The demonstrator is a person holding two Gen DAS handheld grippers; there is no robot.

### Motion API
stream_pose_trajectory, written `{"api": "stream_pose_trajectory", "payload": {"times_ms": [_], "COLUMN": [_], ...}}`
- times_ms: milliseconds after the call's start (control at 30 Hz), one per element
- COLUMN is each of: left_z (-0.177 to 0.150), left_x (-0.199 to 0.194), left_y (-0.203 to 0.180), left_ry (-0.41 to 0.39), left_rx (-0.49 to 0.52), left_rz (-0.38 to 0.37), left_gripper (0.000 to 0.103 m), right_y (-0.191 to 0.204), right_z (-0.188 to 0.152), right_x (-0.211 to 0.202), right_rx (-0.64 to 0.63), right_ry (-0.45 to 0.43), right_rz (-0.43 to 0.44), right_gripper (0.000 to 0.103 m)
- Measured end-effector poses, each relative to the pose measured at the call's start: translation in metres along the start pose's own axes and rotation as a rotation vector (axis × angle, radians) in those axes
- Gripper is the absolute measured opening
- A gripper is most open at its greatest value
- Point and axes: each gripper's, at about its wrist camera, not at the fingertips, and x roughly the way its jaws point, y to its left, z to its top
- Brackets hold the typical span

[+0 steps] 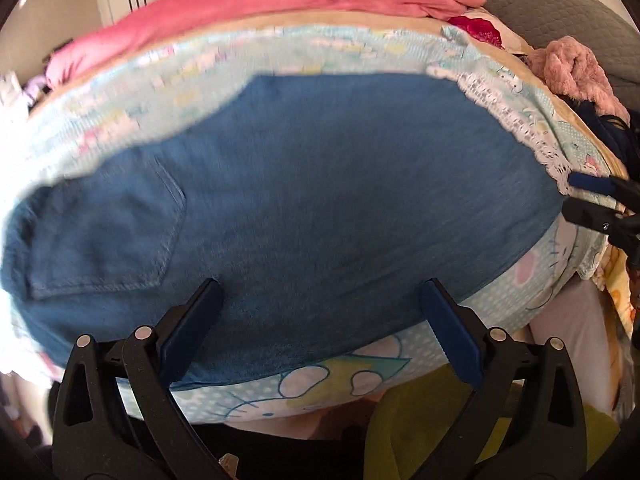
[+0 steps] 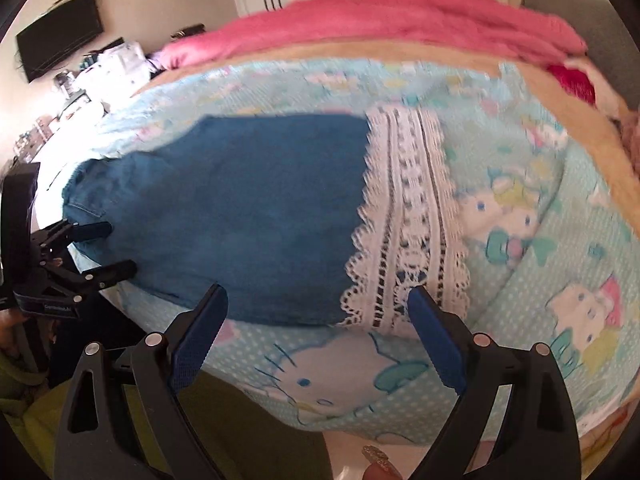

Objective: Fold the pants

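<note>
Blue denim pants (image 1: 300, 184) lie flat on a light-blue cartoon-cat blanket (image 1: 360, 376), waist to the left and a back pocket (image 1: 108, 232) facing up. A white lace hem (image 2: 404, 220) ends the leg on the right. My left gripper (image 1: 320, 286) is open, its fingertips over the near edge of the pants (image 2: 240, 208) by the seat; the right wrist view has it (image 2: 120, 248) at the far left. My right gripper (image 2: 318, 292) is open at the near edge, one finger over denim and one over lace. In the left wrist view it (image 1: 580, 196) sits at the lace end.
A pink blanket (image 2: 400, 20) is bunched along the far side of the bed, with a fuzzy pink item (image 1: 576, 72) at the right. A grey cushion (image 1: 560, 8) stands behind. A wall screen (image 2: 60, 32) and cluttered surface (image 2: 100, 68) are at the left. Yellow-green cloth (image 1: 440, 420) is below the grippers.
</note>
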Motion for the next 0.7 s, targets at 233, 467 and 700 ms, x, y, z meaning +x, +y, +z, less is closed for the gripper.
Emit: {"api": "stream_pose_trajectory", "payload": {"times_ms": [233,467,700], "left_z": [0.002,0.012,0.022], "left_x": [-0.009,-0.040,-0.056], "left_y": [-0.001,-0.013,-0.033], "left_ry": [-0.020,-0.105,-0.145], "left_rx": [-0.001,0.028,0.066], "left_rz": [0.007,0.005,-0.002], "left_gripper": [0.093,0.093,0.094], "right_y": [-0.002,-0.010,-0.022], "right_z": [0.000,0.006,0.007], "right_x": [-0.011,-0.039,-0.061], "right_rx": [0.020,0.029,0.035], "right_ry": [-0.046,-0.116,-0.177], "right_rz": [0.042,0.030,0.003], "right_gripper": [0.090,0.090,0.091]}}
